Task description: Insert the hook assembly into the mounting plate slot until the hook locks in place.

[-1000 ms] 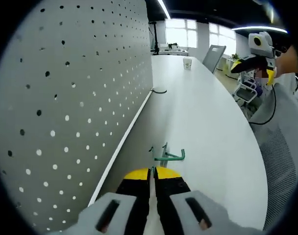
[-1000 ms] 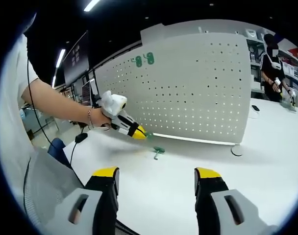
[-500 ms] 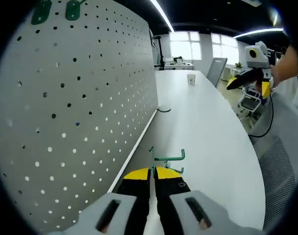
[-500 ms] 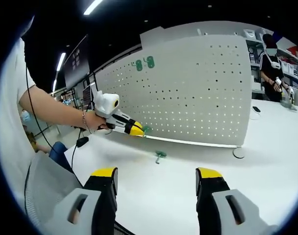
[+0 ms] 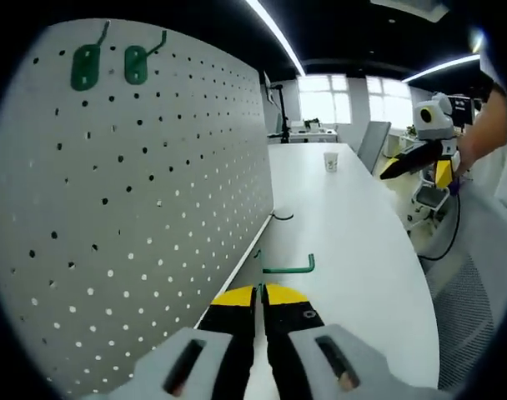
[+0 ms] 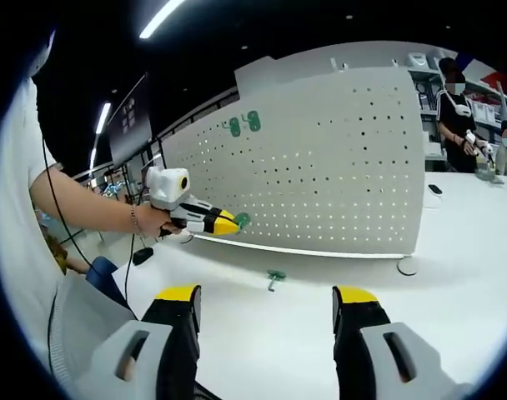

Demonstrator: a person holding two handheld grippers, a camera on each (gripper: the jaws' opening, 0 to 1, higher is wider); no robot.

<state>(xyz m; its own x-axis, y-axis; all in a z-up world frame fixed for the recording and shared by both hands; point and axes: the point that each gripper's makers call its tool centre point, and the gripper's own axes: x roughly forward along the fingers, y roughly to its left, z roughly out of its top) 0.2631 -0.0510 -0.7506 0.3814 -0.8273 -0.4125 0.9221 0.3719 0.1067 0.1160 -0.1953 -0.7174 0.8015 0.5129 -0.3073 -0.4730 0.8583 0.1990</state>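
1. My left gripper (image 5: 259,292) is clenched on a green hook (image 5: 284,267), lifted off the white desk (image 5: 345,242). It's higher than a second ago.
2. In the right gripper view the left gripper (image 6: 234,223) sits just beside the grey pegboard (image 6: 320,158), closer than before; can't tell if it touches.
3. A second green hook (image 6: 275,277) lies on the desk, below and in front of the board.
4. Two green hooks (image 5: 109,64) hang at the pegboard's top.
5. My right gripper (image 6: 266,308) is released, holding nothing, well apart from the board.
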